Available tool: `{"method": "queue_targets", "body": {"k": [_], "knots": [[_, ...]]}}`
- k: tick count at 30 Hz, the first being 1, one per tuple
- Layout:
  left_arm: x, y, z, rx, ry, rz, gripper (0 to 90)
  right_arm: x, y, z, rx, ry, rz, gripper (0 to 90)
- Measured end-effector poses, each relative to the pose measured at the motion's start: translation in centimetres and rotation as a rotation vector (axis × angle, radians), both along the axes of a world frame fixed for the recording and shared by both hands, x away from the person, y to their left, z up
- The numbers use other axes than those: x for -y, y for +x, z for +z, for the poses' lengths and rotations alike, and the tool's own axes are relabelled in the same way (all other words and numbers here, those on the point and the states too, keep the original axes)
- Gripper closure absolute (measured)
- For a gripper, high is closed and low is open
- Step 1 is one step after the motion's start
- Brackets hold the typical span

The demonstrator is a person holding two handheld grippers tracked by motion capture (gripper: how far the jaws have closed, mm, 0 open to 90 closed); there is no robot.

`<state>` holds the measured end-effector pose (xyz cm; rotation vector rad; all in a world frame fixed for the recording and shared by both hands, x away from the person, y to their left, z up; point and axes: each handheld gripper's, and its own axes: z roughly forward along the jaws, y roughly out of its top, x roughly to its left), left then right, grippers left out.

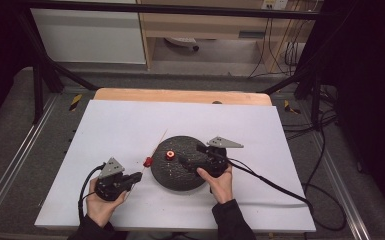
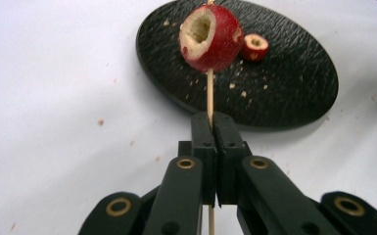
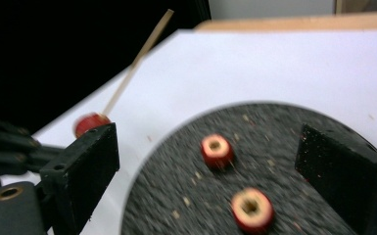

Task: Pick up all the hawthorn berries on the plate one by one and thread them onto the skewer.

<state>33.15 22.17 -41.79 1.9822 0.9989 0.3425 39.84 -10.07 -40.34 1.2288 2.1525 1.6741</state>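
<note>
My left tongs (image 2: 210, 122) were pinched tight on a thin wooden skewer (image 2: 209, 93), which carried a cored red fruit (image 2: 210, 36) threaded partway up it, just beside the rim of a round black textured plate (image 2: 294, 93). My right tongs (image 3: 205, 171) stood spread wide above that plate, over two more cored red fruit pieces (image 3: 217, 151) lying on it. The plate rested on the white-covered bench (image 1: 130, 125).

White-covered table (image 1: 130, 125) with a wooden far edge. Grey floor (image 1: 10, 125) around it. Wooden cabinet (image 1: 205, 25), white panel (image 1: 87, 35) and trailing cables (image 1: 280, 50) beyond.
</note>
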Motion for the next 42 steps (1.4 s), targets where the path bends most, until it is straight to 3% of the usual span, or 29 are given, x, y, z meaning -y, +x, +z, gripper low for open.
{"method": "queue_targets", "body": {"k": [12, 16, 24, 34, 42], "knots": [[-1.3, -1.0, -0.4, 0.021, 0.042, -0.022, 88.5, 1.4, 2.1, 1.0, -0.112, -0.247, 0.061, 8.0], [-1.7, -1.1, -0.4, 0.017, 0.041, -0.032, 88.5, 0.6, 2.7, 1.5, -0.126, -0.381, 0.098, 9.6], [-1.8, -1.2, -0.7, 0.008, 0.052, -0.041, 88.5, -1.8, 3.9, 1.8, -0.181, -0.535, 0.203, 19.8], [-1.9, -1.0, -1.0, -0.011, 0.061, -0.041, 88.5, -3.9, 5.5, 0.6, -0.261, -0.659, 0.254, 34.6], [-1.9, -0.9, -1.1, -0.014, 0.06, -0.044, 88.4, -4.1, 6.5, -0.2, -0.31, -0.676, 0.293, 48.6]]}}
